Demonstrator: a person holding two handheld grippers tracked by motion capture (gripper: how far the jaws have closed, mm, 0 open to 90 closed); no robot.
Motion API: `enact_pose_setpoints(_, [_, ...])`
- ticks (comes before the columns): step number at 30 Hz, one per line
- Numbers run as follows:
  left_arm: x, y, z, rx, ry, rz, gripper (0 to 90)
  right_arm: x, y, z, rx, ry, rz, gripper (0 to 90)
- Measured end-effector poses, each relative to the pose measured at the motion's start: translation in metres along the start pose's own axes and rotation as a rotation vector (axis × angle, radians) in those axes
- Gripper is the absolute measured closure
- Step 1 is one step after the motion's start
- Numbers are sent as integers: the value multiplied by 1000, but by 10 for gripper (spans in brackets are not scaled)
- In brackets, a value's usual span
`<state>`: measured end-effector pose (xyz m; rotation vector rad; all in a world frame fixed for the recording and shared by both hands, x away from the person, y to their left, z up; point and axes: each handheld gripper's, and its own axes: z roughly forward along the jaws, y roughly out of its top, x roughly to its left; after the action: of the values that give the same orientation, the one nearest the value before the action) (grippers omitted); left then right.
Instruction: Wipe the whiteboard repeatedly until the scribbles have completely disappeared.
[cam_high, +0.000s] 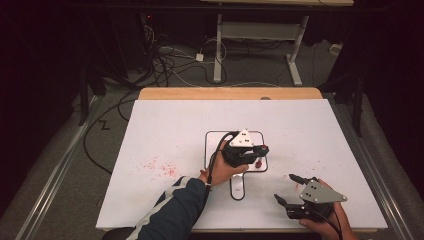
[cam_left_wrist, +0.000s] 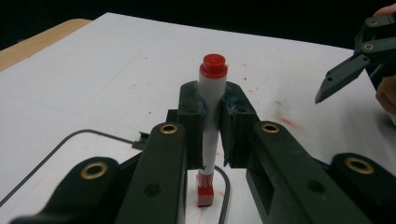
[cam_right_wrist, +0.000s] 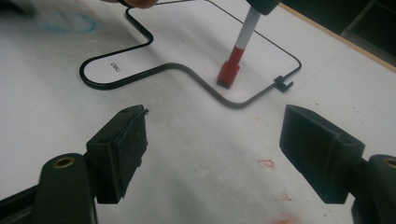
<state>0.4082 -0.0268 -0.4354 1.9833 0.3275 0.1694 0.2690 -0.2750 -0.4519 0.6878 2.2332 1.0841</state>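
Note:
My left gripper (cam_high: 257, 152) is shut on a white marker (cam_left_wrist: 212, 93) with a red cap on top. It holds the marker upright, and the marker's red lower end (cam_right_wrist: 229, 72) appears to touch the white board (cam_high: 310, 130). That end stands inside a black paddle-shaped outline (cam_high: 207, 150), close to its line (cam_right_wrist: 196, 77). My right gripper (cam_high: 285, 187) hovers near the board's front right edge. Its jaws stand wide apart with nothing between them (cam_right_wrist: 212, 140). One of its fingers (cam_left_wrist: 345, 74) shows at the right of the left gripper view.
Red smudges (cam_high: 160, 167) mark the board left of the outline, and fainter ones (cam_right_wrist: 268, 163) lie near my right gripper. A faint blue smear (cam_right_wrist: 65, 22) is beyond the outline's handle. The wooden table edge (cam_high: 230, 93) runs along the far side, with cables (cam_high: 165, 62) on the floor behind.

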Motion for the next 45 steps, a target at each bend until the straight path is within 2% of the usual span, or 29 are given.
enact_pose_setpoints(4, [5, -4, -8, 4, 44, 15, 781, 1, 0, 1, 2, 1, -4, 239])
enact_pose_setpoints(7, [11, -7, -15, -2, 63, -3, 780, 0, -1, 2, 6, -2, 1, 240])
enact_pose_setpoints(10, [14, -11, -18, -18, 56, -35, 781, 0, -1, 2, 8, 1, 0, 239])
enact_pose_setpoints(12, [10, -11, -15, -26, 46, -36, 781, 0, -1, 2, 8, 2, 0, 239])
enact_pose_setpoints(16, [-2, -5, 0, -29, 23, -8, 781, 1, 0, 3, 10, 4, -2, 239])
enact_pose_setpoints(19, [-10, -1, 8, -24, 29, 21, 781, 1, 0, 4, 10, 8, -5, 239])
enact_pose_setpoints(22, [-7, 0, 6, -18, 50, 19, 781, 1, -1, 4, 12, 10, -5, 239])
enact_pose_setpoints(25, [4, -4, -3, -18, 91, -17, 781, 1, -2, 3, 11, 7, -2, 240])
enact_pose_setpoints(27, [10, -8, -11, -21, 94, -49, 782, 0, -2, 2, 11, 5, 1, 239])
enact_pose_setpoints(30, [16, -13, -24, -12, 115, -65, 782, 0, -1, 3, 12, 6, 1, 240])
enact_pose_setpoints(34, [16, -18, -40, 8, 119, -67, 782, 0, -2, 5, 17, 7, 1, 240])
enact_pose_setpoints(37, [12, -21, -49, 24, 120, -52, 782, 0, -1, 6, 19, 8, 1, 239])
enact_pose_setpoints(40, [10, -24, -58, 45, 141, -32, 782, 1, -1, 6, 18, 8, -3, 239])
enact_pose_setpoints(45, [18, -31, -72, 39, 171, -61, 781, 1, -1, 6, 20, 8, -5, 240])
